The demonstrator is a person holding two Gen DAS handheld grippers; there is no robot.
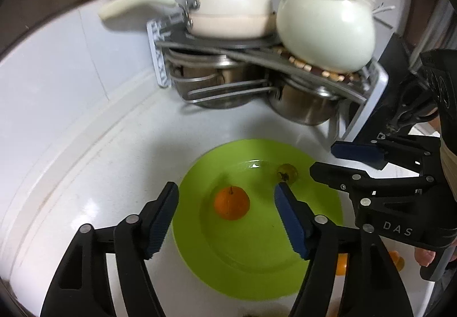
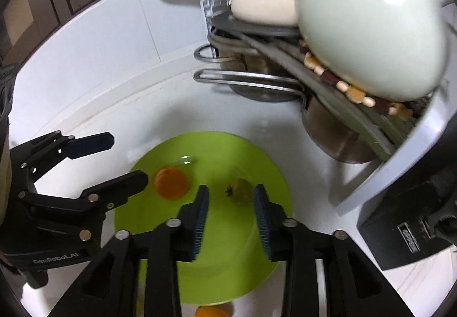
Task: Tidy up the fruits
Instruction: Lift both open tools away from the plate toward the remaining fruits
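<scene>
2 fruits on green plate (image 1: 200, 254): orange (image 1: 231, 202), green fruit (image 2: 241, 191) between released jaws.

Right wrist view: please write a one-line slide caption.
Open right tool above green plate holding an orange and a greenish fruit.

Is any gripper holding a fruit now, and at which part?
Nothing is held: the left gripper and right gripper are open; the orange and small fruit lie on the plate.
</scene>
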